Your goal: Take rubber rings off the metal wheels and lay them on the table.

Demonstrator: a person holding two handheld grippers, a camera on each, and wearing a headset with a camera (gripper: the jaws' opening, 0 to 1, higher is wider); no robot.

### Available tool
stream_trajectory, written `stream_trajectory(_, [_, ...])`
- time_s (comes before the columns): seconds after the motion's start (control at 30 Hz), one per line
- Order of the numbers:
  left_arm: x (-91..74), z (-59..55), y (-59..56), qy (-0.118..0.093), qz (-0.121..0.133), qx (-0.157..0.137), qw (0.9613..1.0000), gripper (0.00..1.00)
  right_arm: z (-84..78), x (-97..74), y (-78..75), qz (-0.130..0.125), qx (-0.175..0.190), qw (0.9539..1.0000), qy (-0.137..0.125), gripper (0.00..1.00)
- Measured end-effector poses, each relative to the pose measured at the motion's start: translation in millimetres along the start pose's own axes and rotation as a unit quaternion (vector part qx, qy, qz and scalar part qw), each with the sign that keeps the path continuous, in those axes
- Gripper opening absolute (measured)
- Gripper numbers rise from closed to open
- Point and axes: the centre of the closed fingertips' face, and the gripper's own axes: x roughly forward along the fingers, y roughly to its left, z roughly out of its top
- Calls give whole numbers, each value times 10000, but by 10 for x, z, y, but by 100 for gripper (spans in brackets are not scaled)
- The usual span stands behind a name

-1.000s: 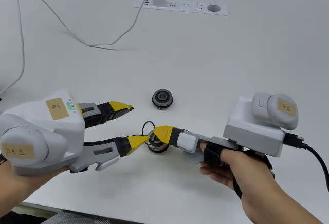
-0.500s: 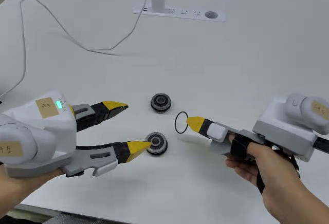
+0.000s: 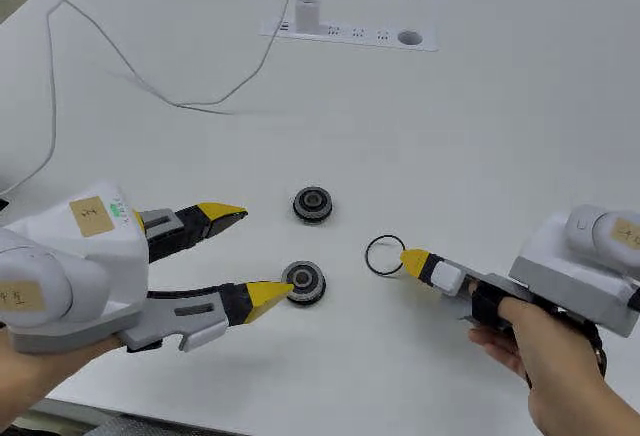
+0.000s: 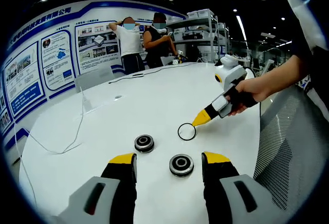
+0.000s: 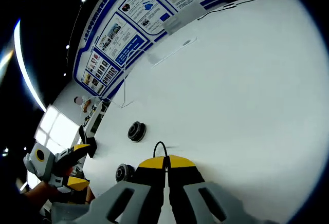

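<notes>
Two metal wheels rest on the white table: a near wheel point(image 3: 303, 282) and a far wheel point(image 3: 313, 203). My left gripper point(image 3: 238, 253) stands open, its lower yellow tip just left of the near wheel point(image 4: 181, 165); the far wheel point(image 4: 144, 143) lies ahead to the left. My right gripper point(image 3: 412, 259) is shut on a thin black rubber ring point(image 3: 384, 255), held right of the wheels just above or at the table. In the right gripper view the ring point(image 5: 160, 148) pokes out between the closed tips point(image 5: 165, 162), with both wheels point(image 5: 136, 131) point(image 5: 123, 172) to the left.
A white power strip point(image 3: 350, 33) with a plugged charger lies at the far side, and its grey cable point(image 3: 130, 66) trails left across the table point(image 3: 480, 136). People stand in the background beyond the table in the left gripper view.
My right gripper has pulled the rubber ring off the near wheel and carried it to the right, away from the wheels. The left gripper has stayed open beside the near wheel.
</notes>
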Motion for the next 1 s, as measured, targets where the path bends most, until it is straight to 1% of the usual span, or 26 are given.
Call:
stream_trajectory(0.1, [-6,-17,-2,23,7,-13,10000,52,16,-16,-41,-70,-24,10000,-39,2])
stream_trajectory(0.13, [-8,-17,-2,21,12,-13,10000,52,30,-24,-86,-151,-27,9999,-54,2])
stream_trajectory(0.27, [-14,-21,-10,30,2,-16,10000,52,66,-41,-139,-224,-87,9996,-117,3])
stream_trajectory(0.33, [-15,-20,-13,24,1,-16,10000,52,69,-44,-144,-230,-118,9996,-112,7])
stream_trajectory(0.37, [-15,-22,-13,29,2,-17,10000,52,80,-50,-155,-272,-141,9994,-137,8])
stream_trajectory(0.43, [-15,-29,-13,46,-1,-4,10000,52,93,-54,-169,-289,-184,9993,-162,9])
stream_trajectory(0.6, [-9,-37,-9,54,4,16,10000,52,124,-83,-119,-224,-211,9992,-251,11])
stream_trajectory(0.67, [2,-43,-16,75,-21,47,10000,52,138,-99,-90,-169,-203,9992,-298,13])
stream_trajectory(0.73, [18,-60,-18,125,-40,102,9999,51,187,-121,-25,-48,-264,9986,-447,15])
stream_trajectory(0.77, [26,-66,-22,150,-54,126,9998,51,219,-129,16,41,-309,9981,-534,15])
stream_trajectory(0.8, [44,-80,-26,189,-75,169,9997,50,262,-140,103,237,-303,9971,-657,15])
stream_trajectory(0.83, [57,-89,-31,223,-90,198,9995,50,282,-149,147,331,-265,9966,-706,15])
stream_trajectory(0.87, [77,-108,-39,277,-127,210,9993,49,302,-164,191,393,-242,9961,-750,16])
stream_trajectory(1.0, [151,-139,-46,372,-198,296,9987,48,356,-169,295,629,-332,9938,-857,21])
